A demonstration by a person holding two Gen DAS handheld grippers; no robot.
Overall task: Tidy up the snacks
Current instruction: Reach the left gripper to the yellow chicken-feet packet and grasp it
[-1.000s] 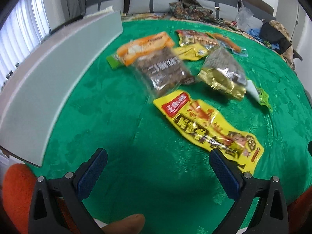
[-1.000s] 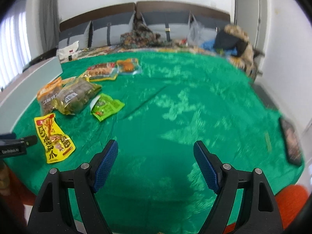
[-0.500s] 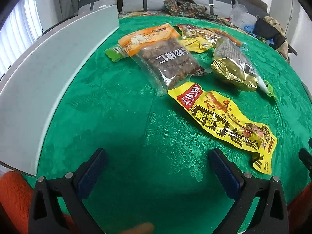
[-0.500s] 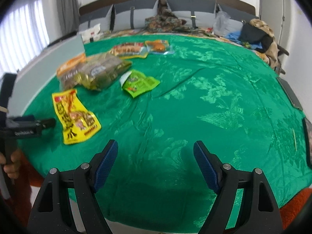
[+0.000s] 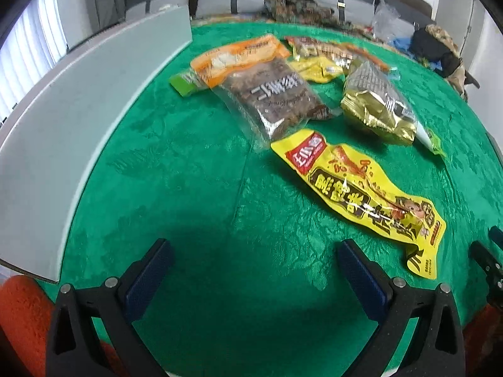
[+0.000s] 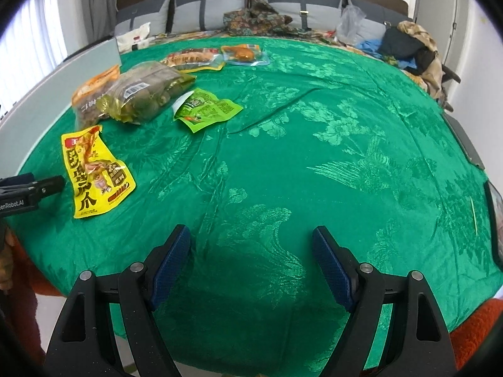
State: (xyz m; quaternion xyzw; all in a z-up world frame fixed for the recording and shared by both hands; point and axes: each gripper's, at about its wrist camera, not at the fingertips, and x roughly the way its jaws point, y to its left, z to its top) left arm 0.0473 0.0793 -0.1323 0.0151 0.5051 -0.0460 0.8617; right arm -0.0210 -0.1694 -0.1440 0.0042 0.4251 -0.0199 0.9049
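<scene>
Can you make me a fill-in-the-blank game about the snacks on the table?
1. The tablecloth is ____.
2. The snack closest to the left tongs is the ____ packet.
3. Both the left tongs and the right tongs are ____ and hold nothing.

Missing words: green; yellow; open

Green desk and the room behind it

A patterned green cloth (image 6: 314, 144) covers the desk; a pale grey board (image 5: 78, 119) stands along its left edge. Behind, grey cushions (image 6: 217, 9) line the wall beside a patterned fabric heap (image 6: 261, 20), a clear plastic bag (image 6: 350, 22) and a dark bundle of clothes (image 6: 408, 44). White curtains (image 6: 34, 37) hang at far left.
</scene>
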